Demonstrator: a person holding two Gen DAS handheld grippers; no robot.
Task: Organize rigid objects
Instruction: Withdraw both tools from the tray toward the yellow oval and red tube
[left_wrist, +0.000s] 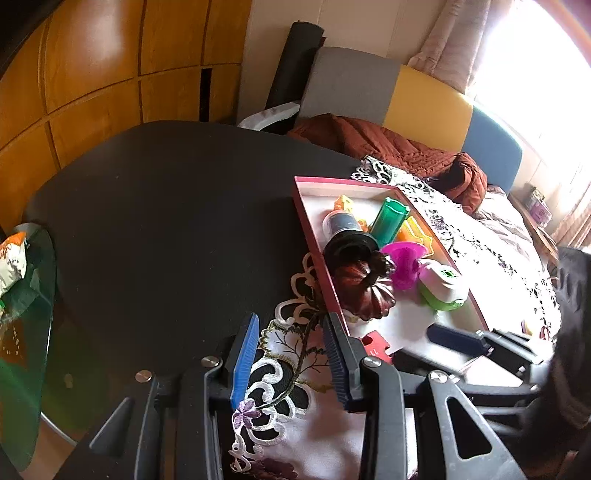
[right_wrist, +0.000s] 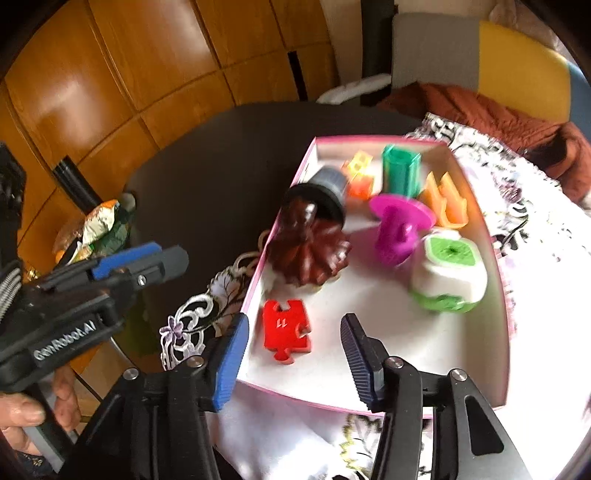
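A pink-rimmed white box (right_wrist: 480, 206) holds a brown pumpkin (right_wrist: 308, 254), a black-capped jar (right_wrist: 325, 188), a magenta piece (right_wrist: 397, 229), a green-and-white piece (right_wrist: 448, 277), a teal cylinder (right_wrist: 400, 171) and orange pieces (right_wrist: 447, 205). A red puzzle piece (right_wrist: 286, 326) lies flat on the box floor at its near left corner. My right gripper (right_wrist: 294, 320) hangs open just above it, and its pads touch nothing. My left gripper (left_wrist: 291, 319) stands open over the embroidered cloth (left_wrist: 288, 369), left of the box (left_wrist: 306, 218), with nothing between its fingers.
The box sits half on a black round table (left_wrist: 166, 221), half on the cloth. A glass side table with a snack bag (left_wrist: 13, 258) stands at the left. A rust quilt (left_wrist: 406, 147) and sofa cushions lie behind. A hand (right_wrist: 22, 410) holds the left gripper.
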